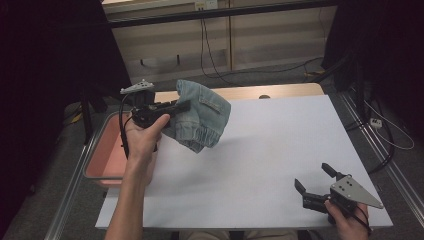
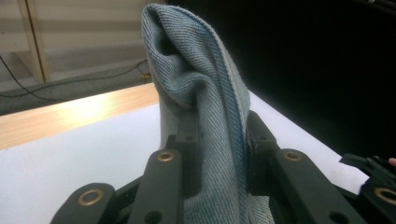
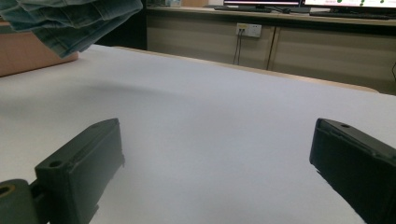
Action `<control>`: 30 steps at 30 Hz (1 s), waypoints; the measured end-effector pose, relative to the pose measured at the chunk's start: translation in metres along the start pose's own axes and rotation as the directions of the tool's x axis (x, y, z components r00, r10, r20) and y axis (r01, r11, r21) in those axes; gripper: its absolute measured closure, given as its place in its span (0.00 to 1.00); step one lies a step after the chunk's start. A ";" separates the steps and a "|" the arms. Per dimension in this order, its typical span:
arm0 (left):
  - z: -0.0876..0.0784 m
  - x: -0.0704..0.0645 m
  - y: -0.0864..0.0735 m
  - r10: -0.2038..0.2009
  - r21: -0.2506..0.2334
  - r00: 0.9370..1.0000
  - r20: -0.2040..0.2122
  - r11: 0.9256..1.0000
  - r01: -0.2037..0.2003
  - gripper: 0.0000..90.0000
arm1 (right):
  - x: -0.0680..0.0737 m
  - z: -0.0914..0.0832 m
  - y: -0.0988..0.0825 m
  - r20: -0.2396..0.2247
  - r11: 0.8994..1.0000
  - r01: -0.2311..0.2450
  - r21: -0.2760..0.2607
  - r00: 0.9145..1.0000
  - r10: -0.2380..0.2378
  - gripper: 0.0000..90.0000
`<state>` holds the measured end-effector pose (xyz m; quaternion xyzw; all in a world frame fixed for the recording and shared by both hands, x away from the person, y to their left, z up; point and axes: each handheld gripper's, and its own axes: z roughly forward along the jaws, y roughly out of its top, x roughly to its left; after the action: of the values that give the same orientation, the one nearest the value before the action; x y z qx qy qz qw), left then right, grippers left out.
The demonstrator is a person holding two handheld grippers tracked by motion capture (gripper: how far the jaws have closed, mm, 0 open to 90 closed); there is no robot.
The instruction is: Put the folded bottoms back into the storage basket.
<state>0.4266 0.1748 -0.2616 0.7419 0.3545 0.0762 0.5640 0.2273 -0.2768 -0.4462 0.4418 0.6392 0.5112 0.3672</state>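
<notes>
My black left gripper point(image 1: 182, 105) pinching pale blue, faded denim garment point(image 1: 202, 116); white tabletop point(image 1: 270, 140) lying under; salmon-pink plastic bin point(image 1: 102, 160) sitting beside; my black right gripper point(image 1: 314, 178) gaping.

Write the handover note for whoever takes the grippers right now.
Left gripper: shut on the denim garment, held in the air over the table's left side, beside the pink bin.
Right gripper: open, holding nothing, low over the white table at the near right.
Done: garment picked up.
Left: probably set it down on the table and lay it out, using both grippers.
</notes>
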 end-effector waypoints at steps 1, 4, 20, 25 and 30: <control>-0.003 0.000 0.000 0.005 0.000 1.000 0.002 1.000 -0.005 0.81 | 0.000 0.000 0.000 0.002 1.000 -0.001 0.001 1.000 0.001 0.03; -0.012 0.000 0.001 0.010 -0.006 1.000 -0.002 1.000 -0.010 0.81 | 0.000 0.001 0.000 0.001 1.000 -0.002 0.004 1.000 0.002 0.03; -0.053 0.004 0.001 0.021 -0.066 0.999 -0.027 0.998 -0.023 0.81 | 0.000 0.000 0.000 0.002 1.000 0.002 0.007 1.000 -0.003 0.03; -0.067 0.002 0.003 0.026 -0.092 0.999 -0.034 0.995 -0.029 0.81 | 0.000 -0.001 -0.001 0.004 1.000 0.010 0.007 1.000 -0.010 0.02; -0.070 0.005 0.002 0.014 -0.090 0.998 -0.059 0.996 -0.020 0.81 | 0.001 -0.001 0.000 0.003 1.000 0.006 0.003 1.000 -0.006 0.02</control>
<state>0.3948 0.2324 -0.2368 0.7160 0.3605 0.1187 0.5859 0.2259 -0.2768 -0.4464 0.4409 0.6409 0.5086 0.3690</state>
